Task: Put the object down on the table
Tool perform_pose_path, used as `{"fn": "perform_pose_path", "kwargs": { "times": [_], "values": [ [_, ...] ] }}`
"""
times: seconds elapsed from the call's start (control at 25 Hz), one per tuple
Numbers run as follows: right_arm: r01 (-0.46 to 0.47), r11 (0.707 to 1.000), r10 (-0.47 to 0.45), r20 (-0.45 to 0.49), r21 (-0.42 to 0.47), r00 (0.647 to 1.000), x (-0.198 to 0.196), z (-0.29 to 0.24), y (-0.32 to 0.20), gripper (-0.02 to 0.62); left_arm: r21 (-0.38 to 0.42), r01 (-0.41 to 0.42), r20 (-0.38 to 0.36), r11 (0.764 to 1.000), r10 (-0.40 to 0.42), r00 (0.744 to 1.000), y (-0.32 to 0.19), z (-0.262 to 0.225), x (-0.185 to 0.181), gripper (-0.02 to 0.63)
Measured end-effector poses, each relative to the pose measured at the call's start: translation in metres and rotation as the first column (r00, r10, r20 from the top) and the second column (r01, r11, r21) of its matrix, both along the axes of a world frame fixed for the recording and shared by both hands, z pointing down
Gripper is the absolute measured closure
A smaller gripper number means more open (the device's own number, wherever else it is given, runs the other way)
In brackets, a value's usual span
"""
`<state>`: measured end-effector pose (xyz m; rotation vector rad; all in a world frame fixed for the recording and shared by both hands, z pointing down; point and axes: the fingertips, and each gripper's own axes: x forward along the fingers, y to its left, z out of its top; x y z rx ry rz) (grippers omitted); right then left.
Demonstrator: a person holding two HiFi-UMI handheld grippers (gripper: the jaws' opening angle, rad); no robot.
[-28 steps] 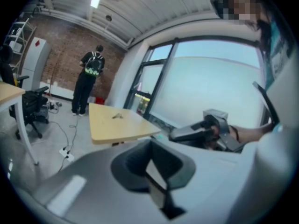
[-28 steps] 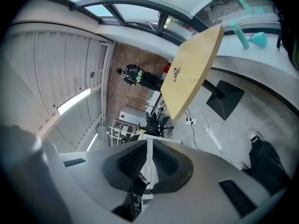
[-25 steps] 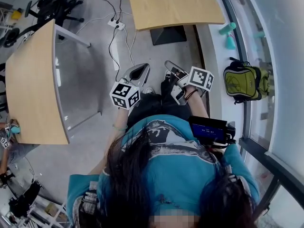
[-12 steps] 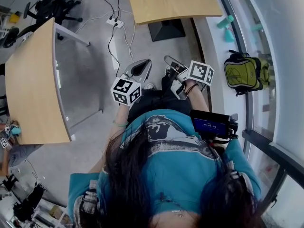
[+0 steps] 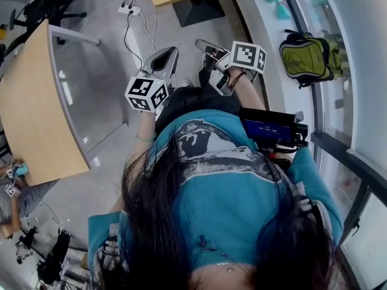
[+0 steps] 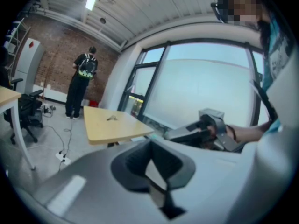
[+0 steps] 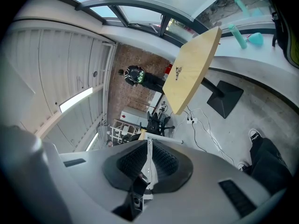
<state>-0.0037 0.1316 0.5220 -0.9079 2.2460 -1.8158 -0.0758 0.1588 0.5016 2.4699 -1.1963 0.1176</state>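
Table (image 6: 126, 127) well ahead of left gripper (image 6: 149, 146) and right gripper (image 7: 148, 141), both jaws together; print on blue screen (image 5: 269, 128) illegible.

Grey floor (image 5: 103, 95), wooden tables (image 5: 30, 113), brick wall (image 6: 51, 50), big windows (image 6: 205, 87).

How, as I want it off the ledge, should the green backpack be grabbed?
Probably by the dark loop at the top end of the backpack, coming from the room side, since the window is behind it. The body is broad and soft, too wide for jaws; the loop looks thin and stands clear of it.
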Motion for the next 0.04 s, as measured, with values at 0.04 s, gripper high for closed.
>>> {"fn": "perform_pose_path", "kwargs": {
  "times": [0.04],
  "values": [
    [0.001, 1.000, -0.001, 0.001, 0.008, 1.000, 0.0023, 0.0000, -0.0086, 0.554, 0.008, 0.001, 0.000, 1.000, -0.001, 1.000, -0.0082, 0.0002, 0.0023, 0.604]
  ]
}}
